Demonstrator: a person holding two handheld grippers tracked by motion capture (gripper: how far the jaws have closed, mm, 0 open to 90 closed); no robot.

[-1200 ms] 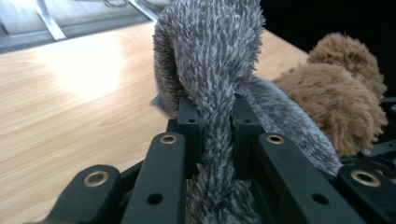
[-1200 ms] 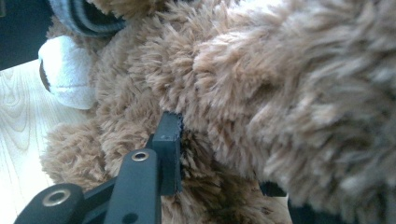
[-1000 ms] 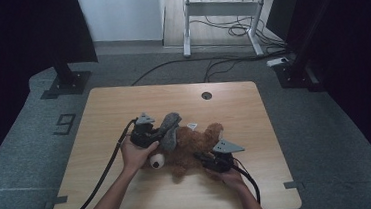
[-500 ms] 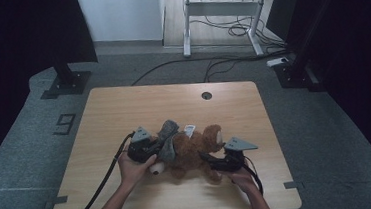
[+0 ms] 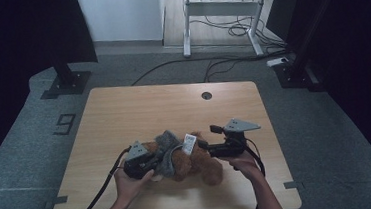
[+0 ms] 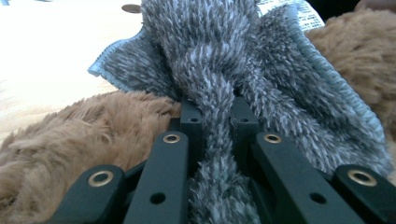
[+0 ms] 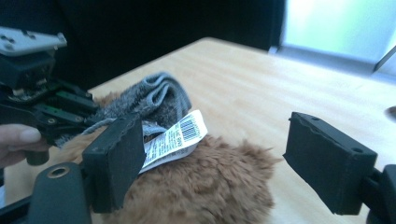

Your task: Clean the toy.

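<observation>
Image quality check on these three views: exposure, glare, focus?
High view: dim, dark at the edges, table evenly lit. Left gripper view: tabletop blown out white, grey cloth sharp. Right gripper view: bright glare top right, near jaws soft, barcode tag readable as stripes.

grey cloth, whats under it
The grey cloth, pinched by the left gripper, lies over a brown plush toy. The part of the toy beneath it is hidden.
</observation>
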